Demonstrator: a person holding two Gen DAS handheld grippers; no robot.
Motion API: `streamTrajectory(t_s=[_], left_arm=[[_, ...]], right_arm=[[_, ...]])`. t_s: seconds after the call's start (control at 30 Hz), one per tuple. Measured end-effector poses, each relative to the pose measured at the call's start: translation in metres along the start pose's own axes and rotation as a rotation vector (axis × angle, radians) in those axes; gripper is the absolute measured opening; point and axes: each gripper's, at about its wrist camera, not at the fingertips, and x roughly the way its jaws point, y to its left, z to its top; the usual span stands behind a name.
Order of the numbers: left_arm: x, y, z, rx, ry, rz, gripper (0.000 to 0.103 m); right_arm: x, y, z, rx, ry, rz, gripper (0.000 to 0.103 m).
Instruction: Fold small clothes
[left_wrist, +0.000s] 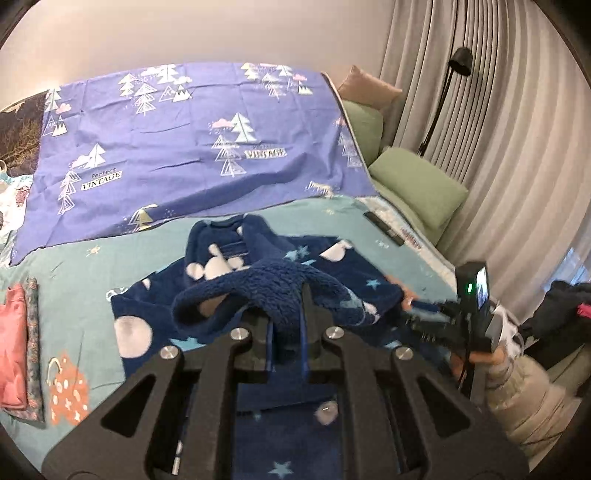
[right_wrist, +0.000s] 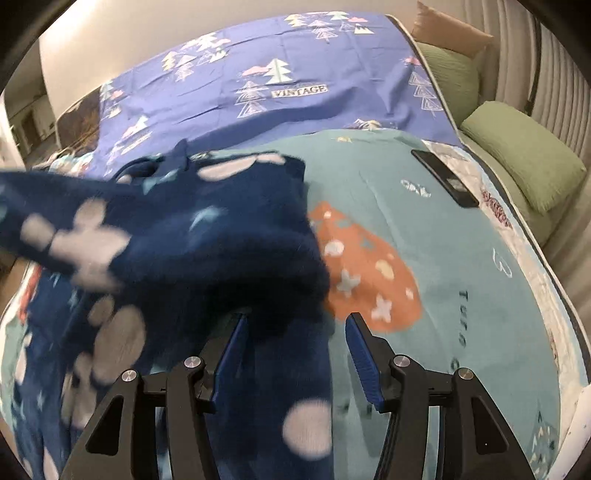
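Nearest the left wrist camera, the left gripper (left_wrist: 287, 334) has its jaws clamped on a bunched fold of the navy fleece garment (left_wrist: 258, 291), lifting that part clear while the rest lies spread on the teal bedspread (left_wrist: 92, 266), in the near middle of the bed. In the right wrist view the right gripper (right_wrist: 295, 354) stands with its jaws apart; blurred navy fleece hangs between the blue pads (right_wrist: 360, 354), but they do not press on it, so it holds nothing. This garment looks thick, plush and light: it should droop and bunch rather than crease sharply, and a shallow pinch may slip off the pile. A hem, cuff or seam looks the better place to take hold, with both layers caught. Farther off lies the purple sheet (left_wrist: 192, 140); folded clothes (left_wrist: 16, 343) sit at the near left, and a dark flat object (left_wrist: 382, 227) rests toward the right edge.
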Motion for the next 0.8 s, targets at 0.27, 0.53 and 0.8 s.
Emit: streamTrajectory(t_s=[0.27, 0.53, 0.8], left_arm=[[-0.019, 0.017, -0.007, 0.067, -0.076, -0.054, 0.012], [0.047, 0.097, -0.084, -0.104, 0.165, 0.122, 0.017], [0.042, 0.121, -0.094, -0.235, 0.124, 0.145, 0.054]], right_arm=[[-0.009, -0.024, 0.003, 0.124, -0.1, 0.007, 0.01], [-0.01, -0.041, -0.009, 0.164, -0.011, 0.09, 0.011], [-0.029, -0.014, 0.001, 0.036, -0.062, 0.098, 0.013]])
